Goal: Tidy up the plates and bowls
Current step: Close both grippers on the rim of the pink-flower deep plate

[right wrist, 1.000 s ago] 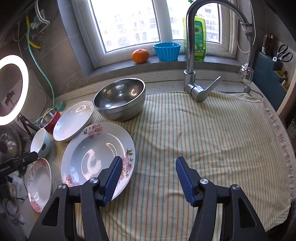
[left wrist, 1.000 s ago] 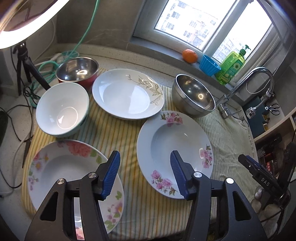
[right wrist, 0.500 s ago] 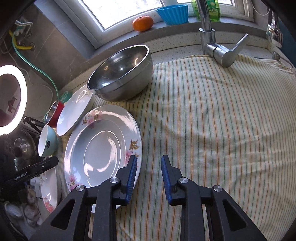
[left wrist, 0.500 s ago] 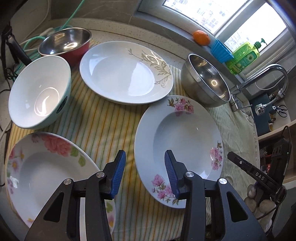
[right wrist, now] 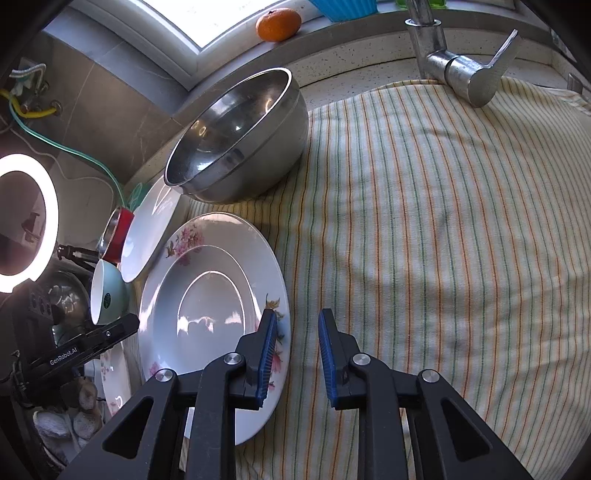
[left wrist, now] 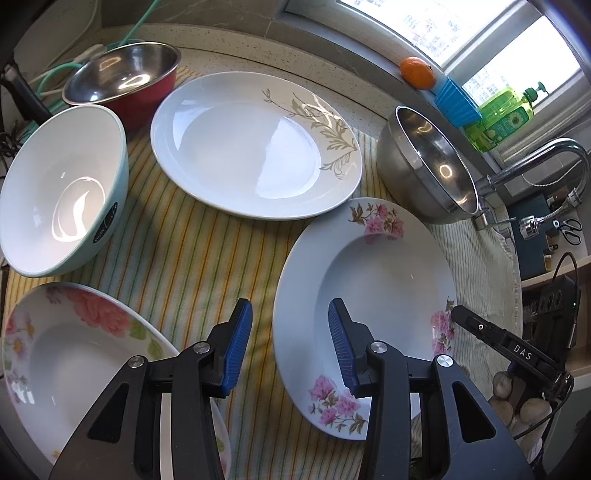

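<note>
I have both tools over a worktop covered by a striped cloth (right wrist: 424,229), with the dishes spread across its left half. My left tool (left wrist: 290,341) points steeply down with its jaws partly apart; the near left rim of the pink-flowered plate (left wrist: 369,291) sits in the gap between them, and I cannot see either pad pressing on it. My right tool (right wrist: 297,356) is closing, its jaws now only narrowly apart; its left pad lies over the right rim of that same plate (right wrist: 210,310), its right pad is over bare cloth, and I cannot tell whether the rim is pinched yet. From the left camera, a second flowered plate (left wrist: 74,350) lies at the near left corner, partly behind the left tool's body. Beyond it stands a white bowl with a pale green outside (left wrist: 62,188), tilted toward me. Farther back is a red bowl with a steel inside (left wrist: 122,77), and beside it a white plate with a beige leaf pattern (left wrist: 255,144). A large steel bowl (right wrist: 240,136) rests tilted just behind the pink-flowered plate, near the tap (right wrist: 461,70). An orange (right wrist: 279,24) sits on the window sill.
</note>
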Motion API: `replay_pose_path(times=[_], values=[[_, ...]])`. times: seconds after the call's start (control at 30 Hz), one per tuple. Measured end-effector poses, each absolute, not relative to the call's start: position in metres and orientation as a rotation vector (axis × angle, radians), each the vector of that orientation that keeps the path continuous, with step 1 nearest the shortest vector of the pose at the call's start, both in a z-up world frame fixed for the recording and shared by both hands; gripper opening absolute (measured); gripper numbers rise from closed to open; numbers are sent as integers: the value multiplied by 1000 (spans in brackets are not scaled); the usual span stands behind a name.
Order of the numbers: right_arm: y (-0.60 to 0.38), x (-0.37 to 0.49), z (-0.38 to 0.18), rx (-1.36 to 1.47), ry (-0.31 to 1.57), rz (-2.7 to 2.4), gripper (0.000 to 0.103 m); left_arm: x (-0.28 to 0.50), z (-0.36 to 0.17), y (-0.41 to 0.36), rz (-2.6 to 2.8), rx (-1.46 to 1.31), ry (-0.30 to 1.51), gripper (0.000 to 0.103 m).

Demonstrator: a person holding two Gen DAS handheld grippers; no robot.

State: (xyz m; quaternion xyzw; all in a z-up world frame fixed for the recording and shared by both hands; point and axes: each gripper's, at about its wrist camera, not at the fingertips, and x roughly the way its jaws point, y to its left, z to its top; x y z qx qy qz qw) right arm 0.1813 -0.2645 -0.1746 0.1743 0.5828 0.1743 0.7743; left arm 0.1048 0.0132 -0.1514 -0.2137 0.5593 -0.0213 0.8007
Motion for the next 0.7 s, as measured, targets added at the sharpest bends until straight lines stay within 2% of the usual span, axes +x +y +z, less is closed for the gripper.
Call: replay_pose_path(times=[0.13,0.23,0.33,0.5,0.7], values=[[-260,185,-175,367,1264,372,21,108,-153,12,-55,-456,1204,31],[-263,185,-174,364,1262,363,21,110,-154,11,-61,-455,1206,30],[-261,185,-175,357,1269,385,17,111,-156,12,-63,-455,1211,24],[-257,187,-176,367,1278,409,12,112,-158,11,-62,-458,1216,23],[-258,190,-178,388,1292,416,12,114,-160,11,-63,-457,1229,20]])
